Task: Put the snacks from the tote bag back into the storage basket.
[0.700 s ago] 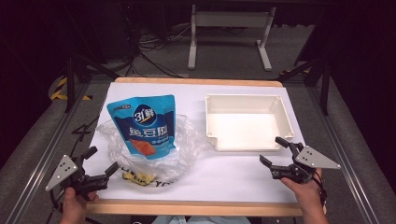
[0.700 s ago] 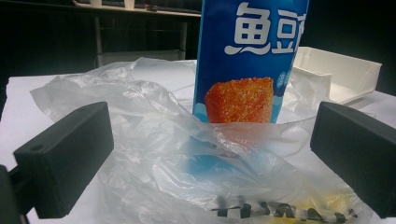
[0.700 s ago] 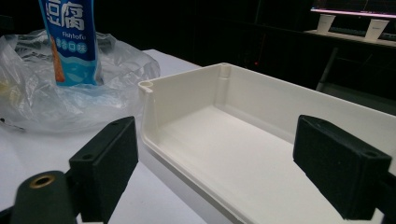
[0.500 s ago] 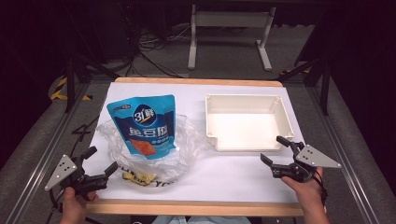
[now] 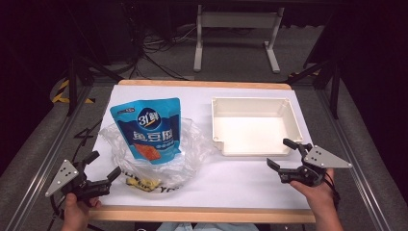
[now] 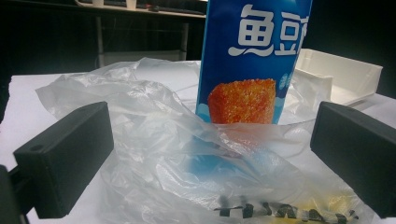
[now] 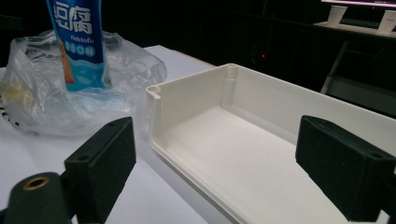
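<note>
Left tongs (image 5: 102, 167), right tongs (image 5: 281, 155): wide open, empty.

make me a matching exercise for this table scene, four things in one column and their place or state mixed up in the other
Things
1. blue snack pouch
2. clear plastic bag
3. white tray
4. right hand-held gripper

Place or state
A. empty, on the right half of the table
B. crumpled, spread around the foot of the pouch
C. jaws open, nothing between them, by the tray's near edge
D. stands upright inside the bag

Pairs: 1-D, 2-B, 3-A, 4-C
</note>
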A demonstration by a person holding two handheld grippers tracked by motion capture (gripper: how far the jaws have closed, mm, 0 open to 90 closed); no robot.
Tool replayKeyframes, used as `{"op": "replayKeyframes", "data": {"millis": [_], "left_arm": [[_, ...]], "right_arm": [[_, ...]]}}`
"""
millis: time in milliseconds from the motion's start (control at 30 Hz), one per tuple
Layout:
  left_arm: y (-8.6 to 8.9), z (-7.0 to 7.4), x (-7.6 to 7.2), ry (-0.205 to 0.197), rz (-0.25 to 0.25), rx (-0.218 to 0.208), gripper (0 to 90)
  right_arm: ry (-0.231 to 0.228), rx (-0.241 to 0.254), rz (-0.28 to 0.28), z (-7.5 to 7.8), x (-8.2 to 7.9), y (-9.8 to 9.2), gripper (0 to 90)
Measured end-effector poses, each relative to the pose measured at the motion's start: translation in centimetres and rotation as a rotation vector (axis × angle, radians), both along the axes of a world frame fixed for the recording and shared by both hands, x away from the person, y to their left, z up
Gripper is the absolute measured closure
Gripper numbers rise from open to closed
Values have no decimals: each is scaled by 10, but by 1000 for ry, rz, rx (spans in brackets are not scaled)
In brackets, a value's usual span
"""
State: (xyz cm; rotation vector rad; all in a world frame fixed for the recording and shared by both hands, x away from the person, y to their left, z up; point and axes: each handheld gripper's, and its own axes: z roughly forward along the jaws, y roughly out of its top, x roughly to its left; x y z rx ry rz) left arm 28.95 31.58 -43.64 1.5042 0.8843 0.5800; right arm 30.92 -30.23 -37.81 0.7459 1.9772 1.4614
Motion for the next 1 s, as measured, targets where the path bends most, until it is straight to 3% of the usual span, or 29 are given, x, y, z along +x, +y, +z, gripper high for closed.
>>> {"op": "replayKeyframes", "data": {"millis": [367, 600, 633, 733, 1000], "left_arm": [[-1, -1, 2, 12, 5, 3, 2], [-1, -2, 2, 14, 6, 6, 2], [-1, -2, 2, 13, 8, 4, 2], [-1, -2, 2, 12, 8, 4, 2], [-1, -2, 2, 13, 9, 5, 2]], "right_arm": [[28, -19, 33, 23, 0, 8, 129], [34, -2, 77, 34, 2, 7, 114], [31, 28, 99, 37, 3, 7, 103], [50, 44, 127, 41, 5, 7, 75], [20, 31, 125, 49, 9, 11, 86]]}}
